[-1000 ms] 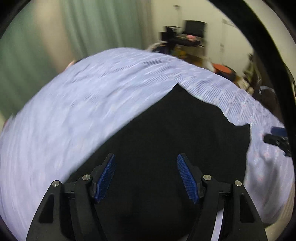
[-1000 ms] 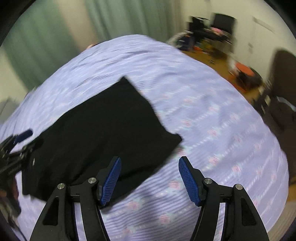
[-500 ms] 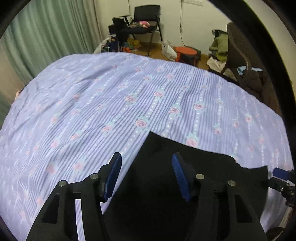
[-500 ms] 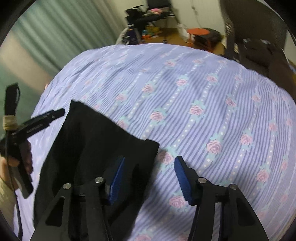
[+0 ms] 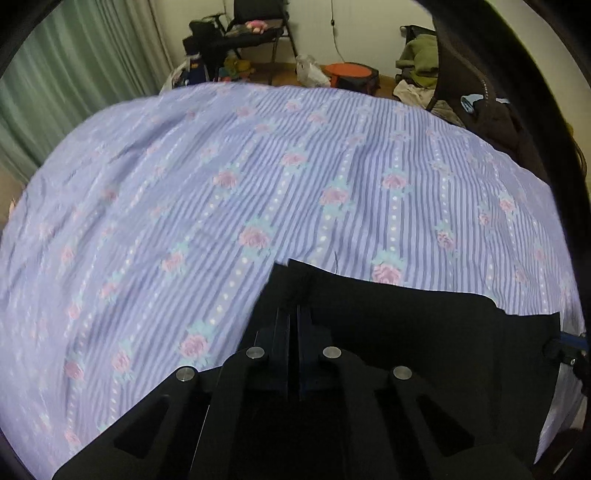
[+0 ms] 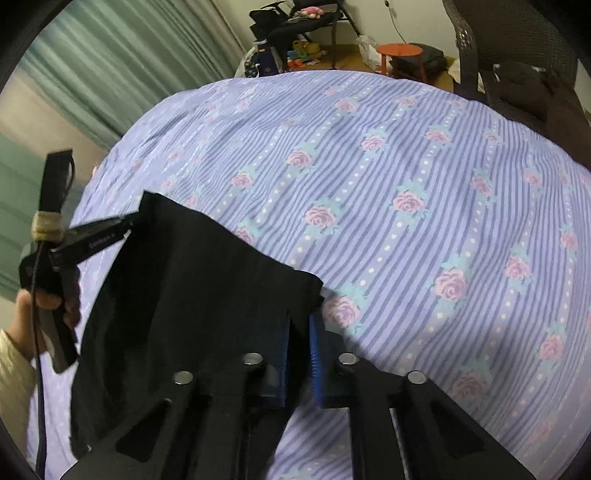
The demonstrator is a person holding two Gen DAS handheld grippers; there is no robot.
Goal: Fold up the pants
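Observation:
Black pants (image 5: 406, 325) lie flat on a bed with a lilac striped, rose-patterned sheet (image 5: 258, 166). My left gripper (image 5: 293, 314) is shut on their far left corner, the fabric pinched between its pads. In the right wrist view the pants (image 6: 203, 277) spread to the left, and my right gripper (image 6: 300, 325) has its jaws closing on their far right corner, which sits between the blue pads (image 6: 316, 343). The left gripper (image 6: 125, 223), held by a hand (image 6: 33, 314), bites the other corner. The right gripper's tip (image 5: 565, 343) shows at the left wrist view's right edge.
Green curtains (image 6: 110, 74) hang beyond the bed on the left. Past the far edge are a black folding chair (image 5: 255, 22), floor clutter and an orange stool (image 6: 400, 50). A dark woven chair (image 6: 517, 66) with clothes stands close at the bed's right side.
Both grippers dropped onto the far edge of the pants and closed from wide open, the left at the left corner and the right at the right corner. Both views have steadied.

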